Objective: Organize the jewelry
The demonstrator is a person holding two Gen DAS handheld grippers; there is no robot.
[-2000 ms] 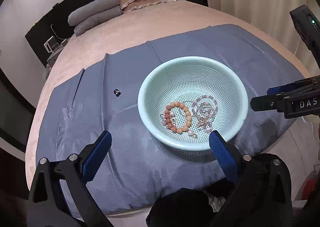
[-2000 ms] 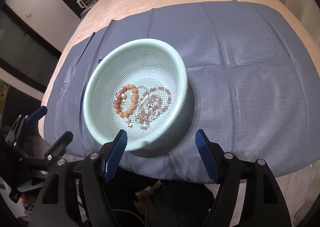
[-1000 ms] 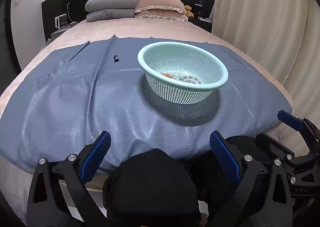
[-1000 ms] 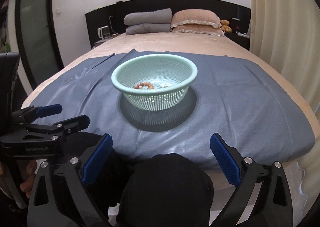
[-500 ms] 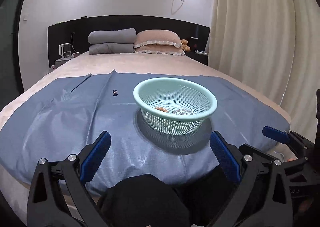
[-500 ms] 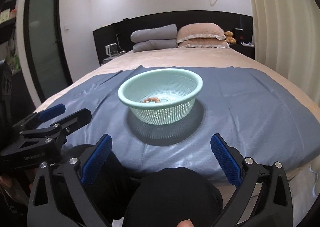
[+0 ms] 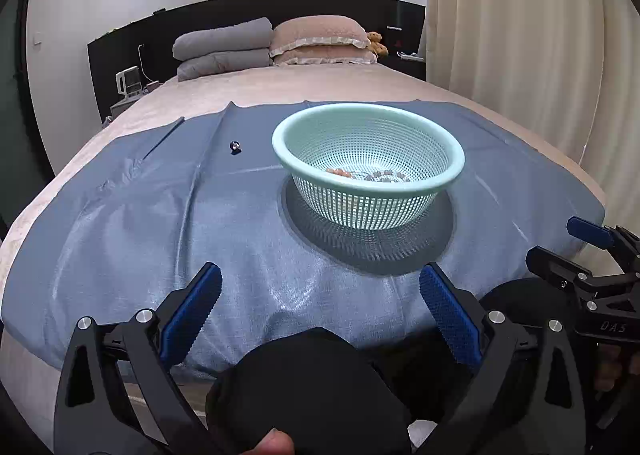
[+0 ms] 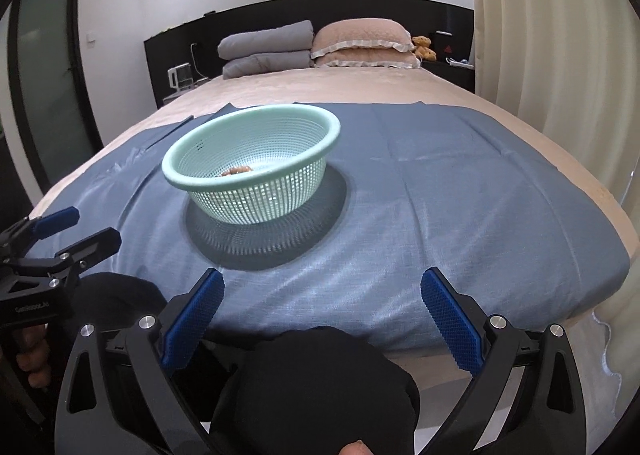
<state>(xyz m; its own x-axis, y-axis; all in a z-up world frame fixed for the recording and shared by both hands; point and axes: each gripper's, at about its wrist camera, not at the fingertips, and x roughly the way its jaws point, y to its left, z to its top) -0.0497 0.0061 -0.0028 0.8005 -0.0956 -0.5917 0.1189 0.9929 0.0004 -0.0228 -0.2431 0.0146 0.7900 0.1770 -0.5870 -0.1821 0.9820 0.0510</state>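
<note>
A mint-green mesh basket [image 7: 452, 169] [image 8: 182, 179] stands on a blue cloth [image 7: 168, 223] [image 8: 460, 191] spread over the foot of a bed. Beaded bracelets [image 7: 366, 174] [image 8: 236, 171] lie in its bottom, mostly hidden by the rim. A small dark round piece [image 7: 234, 145] rests on the cloth, left of the basket. My left gripper [image 7: 320, 313] [image 8: 74, 229] is open at the bed's near edge, nothing between its blue pads. My right gripper [image 8: 322, 313] [image 7: 568, 243] is likewise open and empty, to the right of the left one.
Grey and tan pillows [image 7: 272, 43] [image 8: 316, 43] lie at the black headboard with a small teddy bear [image 8: 424, 47]. A cream curtain [image 7: 520, 47] hangs along the right side. A dark door [image 8: 44, 67] is at the left. A person's dark clothing [image 8: 320, 387] fills the bottom.
Both grippers have dropped from above the basket to low at the bed's foot, so the view turned from top-down to nearly level. Both stayed open.
</note>
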